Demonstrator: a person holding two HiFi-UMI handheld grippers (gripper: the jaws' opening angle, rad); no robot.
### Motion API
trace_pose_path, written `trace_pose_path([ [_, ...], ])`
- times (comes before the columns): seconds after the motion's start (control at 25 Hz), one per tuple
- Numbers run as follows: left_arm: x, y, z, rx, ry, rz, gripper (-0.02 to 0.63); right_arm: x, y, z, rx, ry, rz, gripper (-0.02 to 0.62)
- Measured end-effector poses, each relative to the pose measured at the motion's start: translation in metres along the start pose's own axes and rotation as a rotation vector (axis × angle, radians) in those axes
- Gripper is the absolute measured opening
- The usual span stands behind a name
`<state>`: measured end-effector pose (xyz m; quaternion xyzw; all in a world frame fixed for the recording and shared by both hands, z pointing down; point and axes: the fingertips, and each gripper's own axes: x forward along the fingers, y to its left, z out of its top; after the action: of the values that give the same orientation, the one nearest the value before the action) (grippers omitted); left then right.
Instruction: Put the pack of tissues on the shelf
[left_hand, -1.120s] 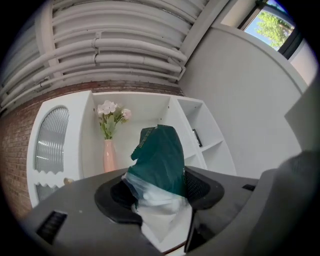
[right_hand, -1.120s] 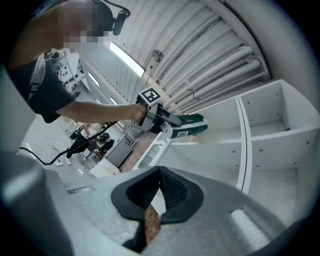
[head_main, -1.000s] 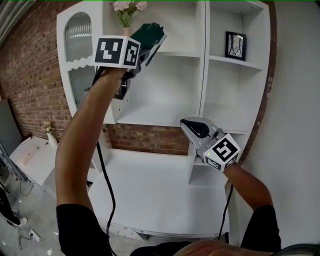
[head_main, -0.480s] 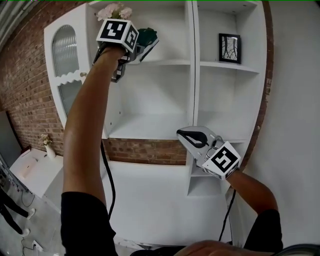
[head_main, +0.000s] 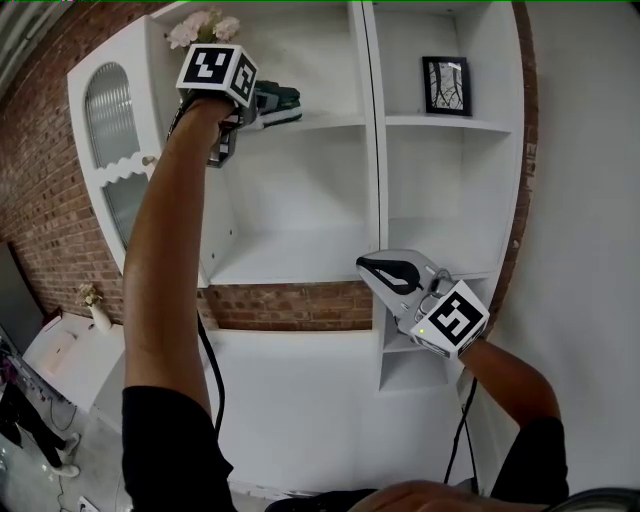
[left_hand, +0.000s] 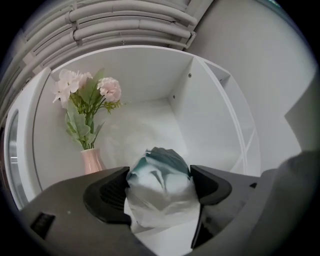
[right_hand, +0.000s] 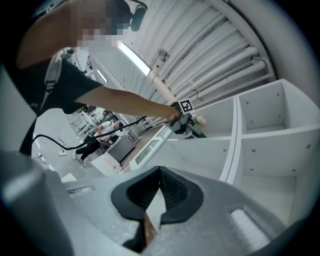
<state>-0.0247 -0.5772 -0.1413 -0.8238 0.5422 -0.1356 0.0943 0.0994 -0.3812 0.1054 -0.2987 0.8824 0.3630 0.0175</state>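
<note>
Your left gripper (left_hand: 160, 171) is raised to the upper left of the head view. Its jaws are opening, with the pack of tissues (left_hand: 161, 192) between them. The pack is over the top shelf (head_main: 335, 122), right of the pink vase (left_hand: 92, 161) of flowers. Whether it rests on the board cannot be told. Your right gripper (right_hand: 160, 171), at lower right, has its jaws together on nothing.

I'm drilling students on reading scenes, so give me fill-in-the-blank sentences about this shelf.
In the left gripper view, left of the pack of tissues, stands a pink ____ holding flowers.
The right gripper is ____, holding nothing.
The framed picture stands in the shelf unit's ____ column.
Missing words: vase; shut; right.
</note>
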Motion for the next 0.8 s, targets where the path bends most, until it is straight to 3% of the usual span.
trace_pose_path([
  [0.2, -0.013, 0.003, 0.015, 0.008, -0.138, -0.013, 0.430, 0.003, -0.004, -0.002, -0.001, 0.007, -0.019, 0.002],
  [0.36, -0.036, 0.006, 0.028, 0.006, -0.276, 0.000, 0.430, 0.010, -0.014, 0.006, 0.018, -0.004, -0.044, 0.002],
  [0.56, -0.078, -0.011, 0.040, -0.016, -0.467, -0.046, 0.430, 0.017, -0.034, 0.035, 0.073, -0.073, -0.093, 0.002],
  [0.72, -0.116, -0.041, 0.031, 0.005, -0.597, -0.082, 0.416, 0.018, -0.046, 0.064, 0.106, -0.147, -0.131, 0.002],
  [0.8, -0.134, -0.056, 0.019, 0.025, -0.637, -0.084, 0.378, 0.016, -0.050, 0.078, 0.112, -0.181, -0.148, 0.002],
])
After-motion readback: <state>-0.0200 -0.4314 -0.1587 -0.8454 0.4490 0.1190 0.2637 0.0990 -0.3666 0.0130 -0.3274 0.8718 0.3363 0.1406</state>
